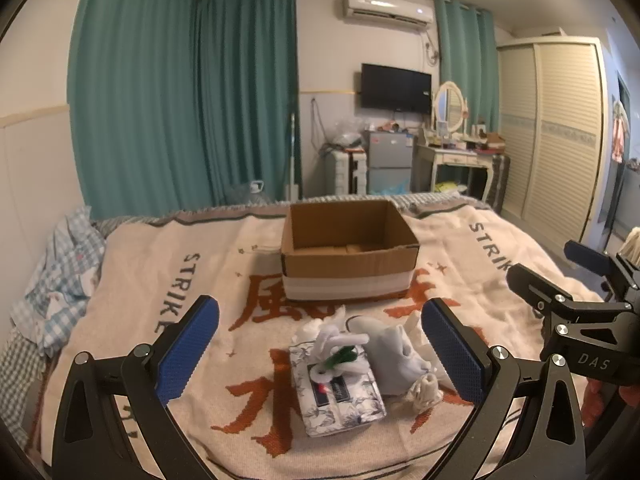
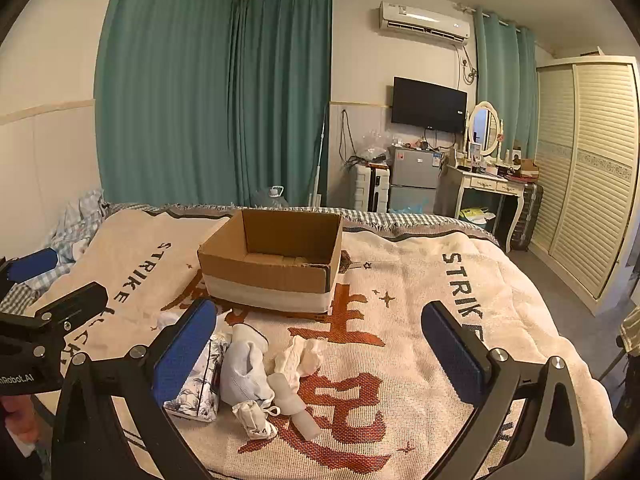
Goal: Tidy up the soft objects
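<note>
A small pile of soft things lies on the bed blanket: a floral tissue pack [image 1: 340,394] [image 2: 198,390], a pale blue-grey cloth item [image 1: 390,360] [image 2: 244,364], a white fabric flower with a green centre [image 1: 338,350], rolled white socks [image 1: 426,394] [image 2: 254,418] and crumpled white cloth [image 2: 302,356]. An open, empty cardboard box [image 1: 348,256] [image 2: 272,264] stands behind the pile. My left gripper [image 1: 320,354] is open above the pile. My right gripper [image 2: 320,356] is open, just right of the pile.
The bed carries a cream blanket [image 2: 420,280] with orange characters. Checked bedding [image 1: 60,280] is bunched at the left edge. Beyond the bed are teal curtains, a small fridge [image 2: 412,178], a dressing table [image 2: 488,184] and a wardrobe [image 2: 588,168].
</note>
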The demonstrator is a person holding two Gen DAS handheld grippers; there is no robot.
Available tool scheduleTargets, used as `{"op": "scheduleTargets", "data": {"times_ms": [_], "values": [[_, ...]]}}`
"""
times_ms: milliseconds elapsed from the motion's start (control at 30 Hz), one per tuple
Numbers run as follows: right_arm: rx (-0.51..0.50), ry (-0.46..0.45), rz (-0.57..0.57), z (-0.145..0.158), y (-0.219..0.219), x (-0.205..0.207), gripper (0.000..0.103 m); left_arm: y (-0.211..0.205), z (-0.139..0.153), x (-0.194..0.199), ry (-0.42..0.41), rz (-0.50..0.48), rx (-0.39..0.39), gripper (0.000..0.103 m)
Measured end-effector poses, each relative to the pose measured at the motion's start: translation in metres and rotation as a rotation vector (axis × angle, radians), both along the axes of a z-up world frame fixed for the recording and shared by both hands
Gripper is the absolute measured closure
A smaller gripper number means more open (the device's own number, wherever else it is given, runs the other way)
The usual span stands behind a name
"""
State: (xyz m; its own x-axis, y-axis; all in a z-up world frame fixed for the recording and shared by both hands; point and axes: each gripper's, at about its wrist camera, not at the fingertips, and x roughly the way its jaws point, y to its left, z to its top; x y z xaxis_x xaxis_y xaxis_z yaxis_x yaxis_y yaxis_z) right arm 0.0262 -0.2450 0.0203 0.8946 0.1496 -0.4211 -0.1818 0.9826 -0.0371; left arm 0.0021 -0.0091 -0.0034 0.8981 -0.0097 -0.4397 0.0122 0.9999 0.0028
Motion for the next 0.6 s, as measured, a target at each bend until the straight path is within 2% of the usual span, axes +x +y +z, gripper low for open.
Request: {"op": "scheduleTargets", "data": {"times_ms": [333, 467, 600], "values": [[-0.02, -0.001, -0.01, 0.013, -0.001, -0.015, 0.0, 0.003, 0.002, -0.012, -0.015, 0.001, 0.003, 0.0], [-0.023, 0.046, -0.005, 0.005, -0.001, -0.018, 0.0, 0.006, -0.008, -0.012, 0.018, 0.003, 0.008, 0.0], [-0.03, 0.146, 0.02, -0.023, 0.009, -0.009, 0.0, 0.009, -0.031, -0.008, 0.071, 0.014, 0.014, 0.0]]}}
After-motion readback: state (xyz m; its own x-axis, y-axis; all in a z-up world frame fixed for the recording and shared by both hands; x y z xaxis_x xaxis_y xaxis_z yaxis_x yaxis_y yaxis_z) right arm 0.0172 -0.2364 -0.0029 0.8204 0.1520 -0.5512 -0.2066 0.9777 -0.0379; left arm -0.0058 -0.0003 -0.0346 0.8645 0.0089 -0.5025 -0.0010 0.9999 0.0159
